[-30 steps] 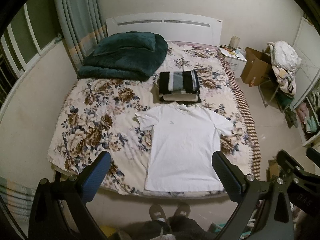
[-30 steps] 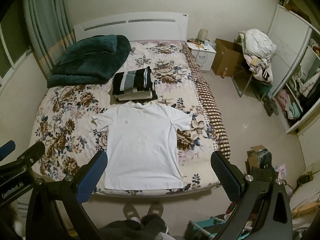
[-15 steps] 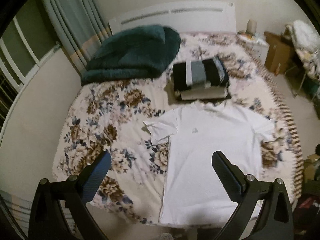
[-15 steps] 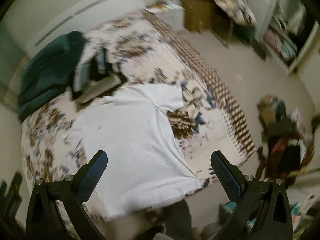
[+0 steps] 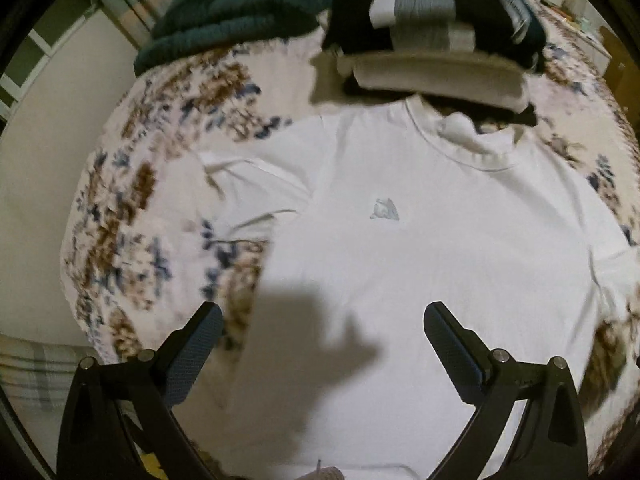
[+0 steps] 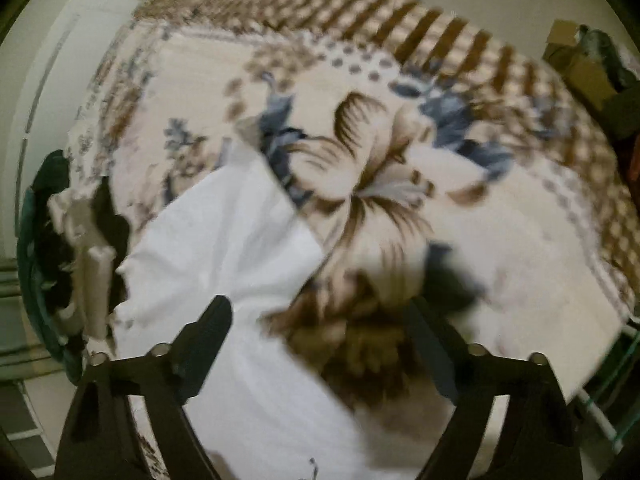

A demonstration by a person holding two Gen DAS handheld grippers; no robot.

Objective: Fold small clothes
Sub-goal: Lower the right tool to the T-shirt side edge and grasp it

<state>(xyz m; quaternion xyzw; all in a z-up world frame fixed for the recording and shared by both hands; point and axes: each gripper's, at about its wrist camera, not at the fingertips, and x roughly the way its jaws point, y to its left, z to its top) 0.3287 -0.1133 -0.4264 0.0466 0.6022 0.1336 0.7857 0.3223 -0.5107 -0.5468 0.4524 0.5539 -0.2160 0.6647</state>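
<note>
A white T-shirt [image 5: 420, 240] lies flat, front up, on the flowered bedspread [image 5: 132, 216], its collar toward the headboard. My left gripper [image 5: 324, 312] hangs open above the shirt's lower left side, nothing between its fingers. In the right wrist view, blurred by motion, the shirt's right sleeve [image 6: 224, 232] and side edge lie under my right gripper [image 6: 320, 308]. Its jaws are closing but stand wide apart, over the shirt's edge and a brown flower, and the pads press on nothing.
A stack of folded clothes [image 5: 432, 40] in black, grey and cream sits just beyond the collar. A dark green blanket [image 5: 248, 8] lies at the back left. The checked bed border [image 6: 440, 40] and a cardboard box [image 6: 588, 76] on the floor lie beyond the right gripper.
Both grippers have dropped from high over the bed down close to the shirt. The right one has rolled and swung to the shirt's right sleeve side.
</note>
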